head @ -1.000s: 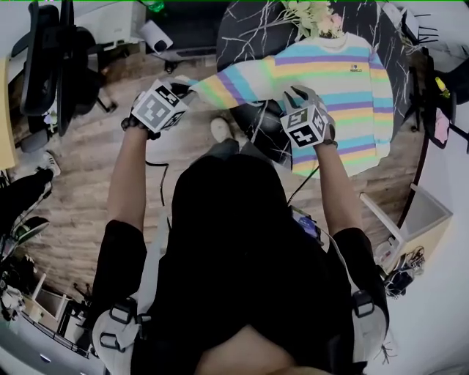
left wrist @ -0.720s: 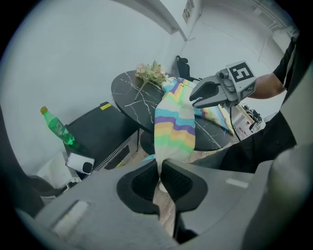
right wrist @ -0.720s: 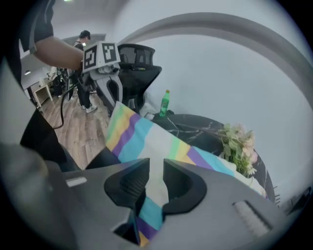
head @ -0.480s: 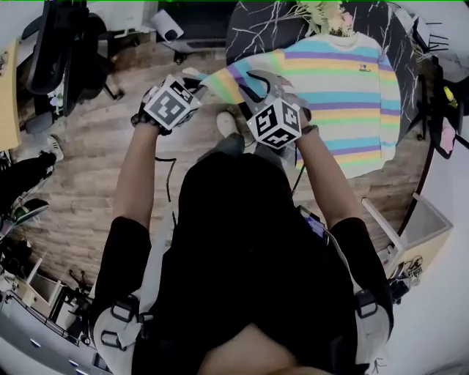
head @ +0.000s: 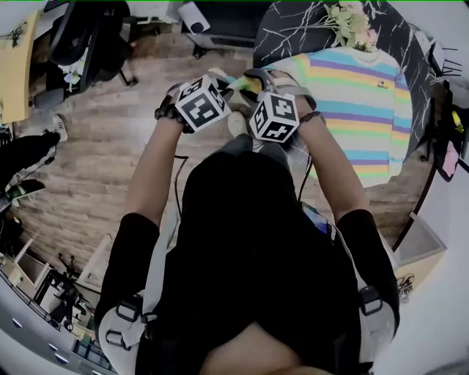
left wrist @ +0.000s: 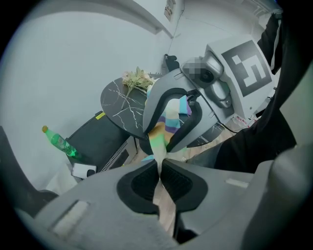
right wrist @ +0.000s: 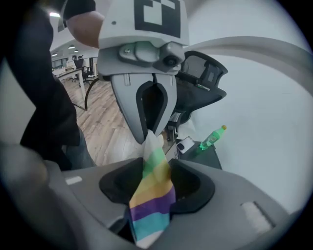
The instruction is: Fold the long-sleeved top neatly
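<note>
**Right gripper joined the left at the sleeve end**

The long-sleeved top (head: 366, 102) lay flat on the dark table (head: 293, 36), with its body spread over the table's right half. One sleeve (head: 240, 83) hung out past the table's left edge, over the wooden floor (head: 110, 146).

A second before, the right gripper (head: 254, 79) was close to the table edge, near the top's body. It then swung away from the table and came right beside the left gripper (head: 221, 79), just off the table's left edge. Its jaws had just been opening. They stood wide, and the striped sleeve (right wrist: 151, 195) ran loose between the pads, not squeezed. So the right gripper was not holding the sleeve yet, though it was well placed to catch it.

The left gripper (left wrist: 160, 163) did not change. Its jaws were pressed tight together on the pale end of the sleeve, and it alone held the sleeve up.

That looked like getting ready to fold the sleeve over the body.

The path from the grippers back onto the table looked open. The flowers (head: 352, 18) sat at the table's far edge, close to the collar. A chair (head: 95, 44) stood well off to the table's left.
</note>
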Available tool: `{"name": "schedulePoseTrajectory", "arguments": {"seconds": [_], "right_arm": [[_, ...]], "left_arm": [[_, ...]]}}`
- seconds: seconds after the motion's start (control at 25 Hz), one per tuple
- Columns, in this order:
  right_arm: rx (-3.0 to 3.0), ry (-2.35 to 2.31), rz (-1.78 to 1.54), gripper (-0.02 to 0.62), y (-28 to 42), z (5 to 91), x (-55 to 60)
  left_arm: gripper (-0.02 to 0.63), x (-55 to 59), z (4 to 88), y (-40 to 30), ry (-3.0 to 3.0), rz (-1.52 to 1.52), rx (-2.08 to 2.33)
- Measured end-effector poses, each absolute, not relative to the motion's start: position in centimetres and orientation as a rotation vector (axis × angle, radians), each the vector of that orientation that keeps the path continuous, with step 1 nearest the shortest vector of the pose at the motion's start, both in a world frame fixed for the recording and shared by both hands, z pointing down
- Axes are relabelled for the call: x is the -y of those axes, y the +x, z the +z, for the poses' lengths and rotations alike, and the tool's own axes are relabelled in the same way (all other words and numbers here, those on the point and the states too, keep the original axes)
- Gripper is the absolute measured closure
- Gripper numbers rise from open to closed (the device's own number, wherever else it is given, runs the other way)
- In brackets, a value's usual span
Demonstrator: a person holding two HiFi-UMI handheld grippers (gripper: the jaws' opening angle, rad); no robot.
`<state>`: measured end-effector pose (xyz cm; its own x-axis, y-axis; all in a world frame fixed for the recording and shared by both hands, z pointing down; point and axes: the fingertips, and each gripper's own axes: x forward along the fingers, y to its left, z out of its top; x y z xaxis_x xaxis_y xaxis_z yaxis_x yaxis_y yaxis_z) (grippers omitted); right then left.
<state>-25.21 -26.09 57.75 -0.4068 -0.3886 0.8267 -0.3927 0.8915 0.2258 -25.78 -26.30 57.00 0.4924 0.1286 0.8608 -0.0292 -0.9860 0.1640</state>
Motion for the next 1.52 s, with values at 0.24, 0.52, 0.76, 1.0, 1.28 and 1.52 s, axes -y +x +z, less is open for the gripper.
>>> {"name": "schedulePoseTrajectory", "arguments": {"seconds": [0.24, 0.52, 0.76, 1.0, 1.28, 1.52], "right_arm": [[2.009, 0.580, -0.011, 0.571, -24.8, 57.3, 25.2], [2.047, 0.656, 0.032, 0.571, -22.7, 54.2, 23.9], [2.039, 0.752, 0.069, 0.571, -19.9, 52.0, 23.0], [2.019, 0.793, 0.069, 0.571, -18.4, 51.4, 21.9], [1.998, 0.849, 0.103, 0.571, -17.4, 52.0, 21.6], [1.995, 0.926, 0.083, 0.568, -17.7, 53.1, 23.4]], "left_arm": [[0.581, 25.3, 56.9, -25.6, 2.605, 1.421, -0.100], [0.449, 26.0, 56.8, -26.8, 2.694, 1.264, -0.061], [0.341, 26.2, 57.7, -26.8, 2.752, 1.203, -0.024], [0.341, 26.9, 59.4, -23.6, 2.813, 1.177, -0.090], [0.583, 25.0, 59.5, -24.0, 2.725, 1.342, -0.313], [0.583, 25.0, 57.4, -27.9, 2.616, 1.319, -0.253]]}}
